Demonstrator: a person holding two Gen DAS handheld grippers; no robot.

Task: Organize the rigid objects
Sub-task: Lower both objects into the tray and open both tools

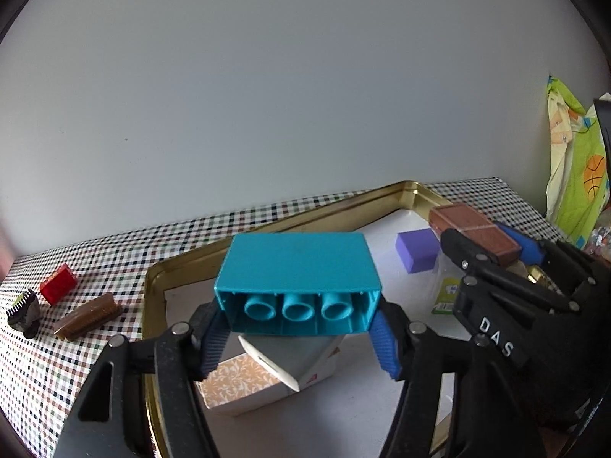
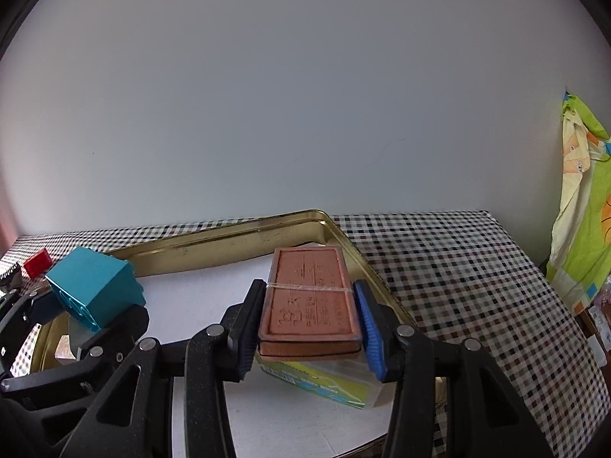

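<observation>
Your left wrist camera is sitting just behind the left gripper [image 1: 298, 328], looking forward and downward along its fingers, very close to the teal block [image 1: 298, 271], and facing the pale wall across the gold tray [image 1: 267, 229]. Your right wrist camera is looking the same way from behind the right gripper [image 2: 309, 328], close over the brown block [image 2: 309, 297]. Both views are sharing the tray, the checked cloth [image 2: 439, 267], both blocks and the wall.

left gripper [image 1: 301, 328] and right gripper [image 2: 305, 324] side by side, tilted down, jaws each clamping something
</observation>
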